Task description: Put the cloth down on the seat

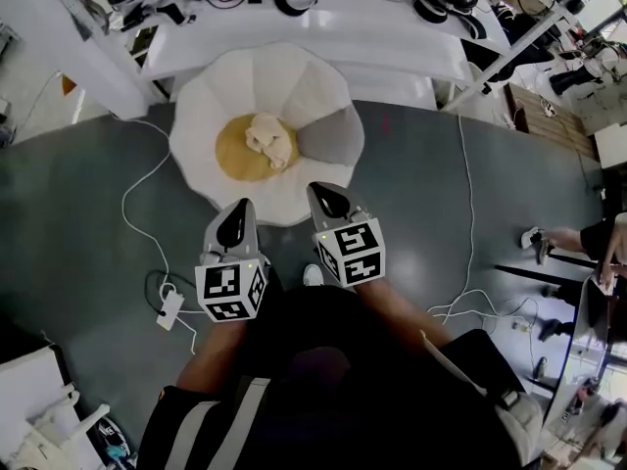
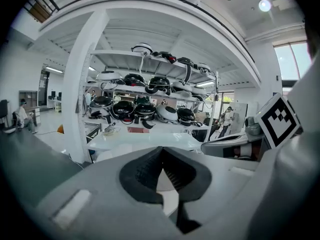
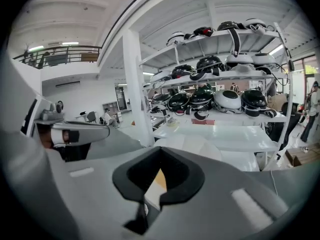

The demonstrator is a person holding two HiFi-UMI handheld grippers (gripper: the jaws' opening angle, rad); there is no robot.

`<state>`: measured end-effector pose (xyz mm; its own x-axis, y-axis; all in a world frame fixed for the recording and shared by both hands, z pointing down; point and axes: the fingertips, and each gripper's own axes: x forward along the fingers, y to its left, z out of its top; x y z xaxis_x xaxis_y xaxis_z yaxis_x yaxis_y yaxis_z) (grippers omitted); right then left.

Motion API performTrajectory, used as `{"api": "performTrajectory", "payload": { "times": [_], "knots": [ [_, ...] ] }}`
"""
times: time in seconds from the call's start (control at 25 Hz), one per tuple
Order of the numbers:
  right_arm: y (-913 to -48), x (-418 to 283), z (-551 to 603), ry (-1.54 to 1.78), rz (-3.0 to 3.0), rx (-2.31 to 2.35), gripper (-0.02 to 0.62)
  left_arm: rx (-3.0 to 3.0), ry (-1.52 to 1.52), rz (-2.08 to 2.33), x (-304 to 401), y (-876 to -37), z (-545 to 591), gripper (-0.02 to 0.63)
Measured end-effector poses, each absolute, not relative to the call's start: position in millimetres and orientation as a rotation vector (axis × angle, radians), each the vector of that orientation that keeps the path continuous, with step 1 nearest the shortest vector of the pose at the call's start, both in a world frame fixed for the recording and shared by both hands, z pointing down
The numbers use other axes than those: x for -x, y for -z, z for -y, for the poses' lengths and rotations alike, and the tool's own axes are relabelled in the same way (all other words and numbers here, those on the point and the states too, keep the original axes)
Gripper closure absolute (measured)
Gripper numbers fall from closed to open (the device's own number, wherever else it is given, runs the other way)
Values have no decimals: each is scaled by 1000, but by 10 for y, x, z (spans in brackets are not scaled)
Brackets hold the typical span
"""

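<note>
Two grippers sit near us in the head view, each a pale grey moulded body carrying a cube of black-and-white square markers. Our left gripper (image 1: 235, 215) has its dark ribbed pads meeting at the tips with nothing pinched between them. Our right gripper (image 1: 329, 196) is closed tip to tip in the same way and is also empty. Just beyond them stands the seat (image 1: 211, 96), a white shell scalloped like broad flower petals, with one petal on the right looking grey. A round mustard-yellow cushion (image 1: 233, 157) fills its middle. The cloth (image 1: 270, 137) lies on that cushion as a soft cream crumpled lump, toward the cushion's far right edge and apart from both grippers. Around the seat we see a smooth dark grey floor (image 1: 78, 213), where a thin white cable (image 1: 127, 199) loops along the left. Farther off is a glossy white table (image 1: 323, 37), and in the gripper views a white shelf rack (image 2: 150, 91) holds rounded, shiny black and white helmets (image 2: 123, 107).
</note>
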<state>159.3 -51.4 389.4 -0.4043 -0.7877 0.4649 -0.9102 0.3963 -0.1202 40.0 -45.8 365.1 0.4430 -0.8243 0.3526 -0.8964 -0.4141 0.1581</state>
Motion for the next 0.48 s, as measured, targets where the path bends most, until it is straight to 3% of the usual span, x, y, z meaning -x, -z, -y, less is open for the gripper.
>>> {"api": "performTrajectory", "payload": {
  "times": [0.48],
  "knots": [
    [-3467, -1792, -168, -469, 2370, -1540, 595, -2492, -318, 1380, -670, -3294, -243, 604]
  ]
}}
